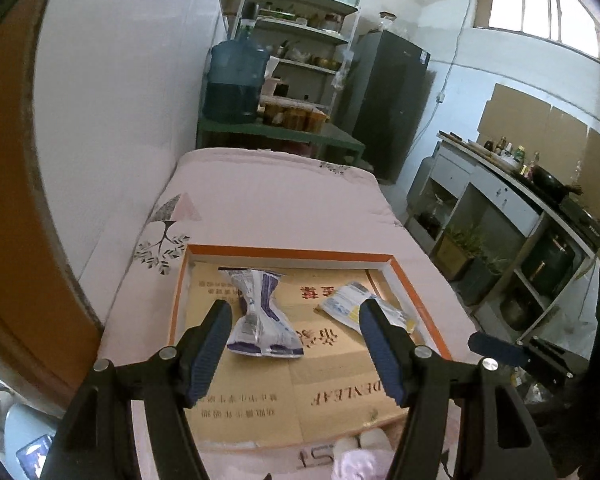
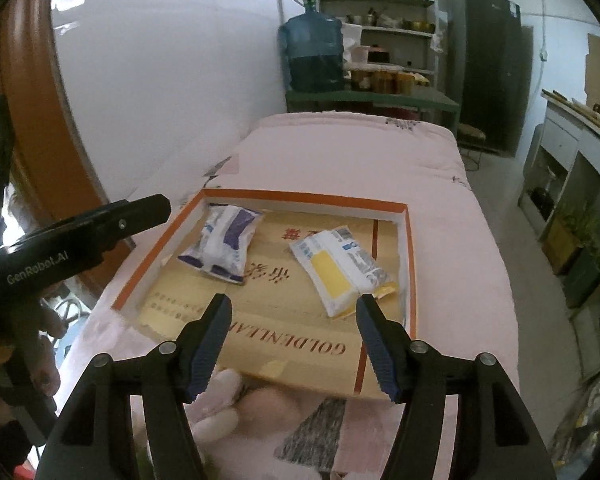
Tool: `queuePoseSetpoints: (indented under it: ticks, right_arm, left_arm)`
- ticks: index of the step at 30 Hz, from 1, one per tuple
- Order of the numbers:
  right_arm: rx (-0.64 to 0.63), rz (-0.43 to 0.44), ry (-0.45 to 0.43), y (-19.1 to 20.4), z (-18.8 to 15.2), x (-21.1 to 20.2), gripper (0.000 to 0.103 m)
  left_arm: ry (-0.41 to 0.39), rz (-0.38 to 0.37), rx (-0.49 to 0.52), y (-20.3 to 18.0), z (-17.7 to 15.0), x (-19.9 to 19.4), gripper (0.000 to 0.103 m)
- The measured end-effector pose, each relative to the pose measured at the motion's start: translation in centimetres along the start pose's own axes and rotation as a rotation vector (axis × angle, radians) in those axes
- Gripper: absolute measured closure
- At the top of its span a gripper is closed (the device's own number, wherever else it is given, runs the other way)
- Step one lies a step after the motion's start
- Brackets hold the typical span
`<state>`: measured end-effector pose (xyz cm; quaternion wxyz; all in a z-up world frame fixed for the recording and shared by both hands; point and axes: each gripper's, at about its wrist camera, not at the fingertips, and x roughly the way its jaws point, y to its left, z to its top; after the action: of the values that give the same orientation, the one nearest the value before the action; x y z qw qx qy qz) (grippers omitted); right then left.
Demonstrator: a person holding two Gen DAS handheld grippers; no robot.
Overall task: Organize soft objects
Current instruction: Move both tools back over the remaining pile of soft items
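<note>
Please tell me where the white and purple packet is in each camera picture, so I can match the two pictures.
Left wrist view: the white and purple packet lies in the tray's left half, in the lower middle of the picture, just right of the left finger.
Right wrist view: the same packet lies near the tray's far left corner, left of picture centre.
Shared landmark: the orange-rimmed tray, with the blue water jug behind.

A crumpled white-and-purple soft packet (image 2: 225, 242) lies flat in the far left of the shallow orange-rimmed cardboard tray (image 2: 407, 264). A white packet with a yellow panel (image 2: 336, 270) lies flat at its right, well apart.
</note>
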<state>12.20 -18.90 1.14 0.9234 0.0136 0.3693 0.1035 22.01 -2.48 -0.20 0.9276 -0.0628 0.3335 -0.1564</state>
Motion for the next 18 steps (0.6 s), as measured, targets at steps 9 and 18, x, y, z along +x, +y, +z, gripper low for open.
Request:
queuePoseSetpoints:
  ticks: [9, 18]
  right_arm:
    - [0.019, 0.021, -0.026, 1.1, -1.9, -3.7, 0.037]
    - [0.004, 0.028, -0.062, 2.6, -3.7, -6.8, 0.037]
  left_arm:
    - [-0.012, -0.017, 0.001, -0.6, -1.8, -3.3, 0.037]
    - [-0.077, 0.04, 0.004, -0.9, -3.8, -7.2, 0.037]
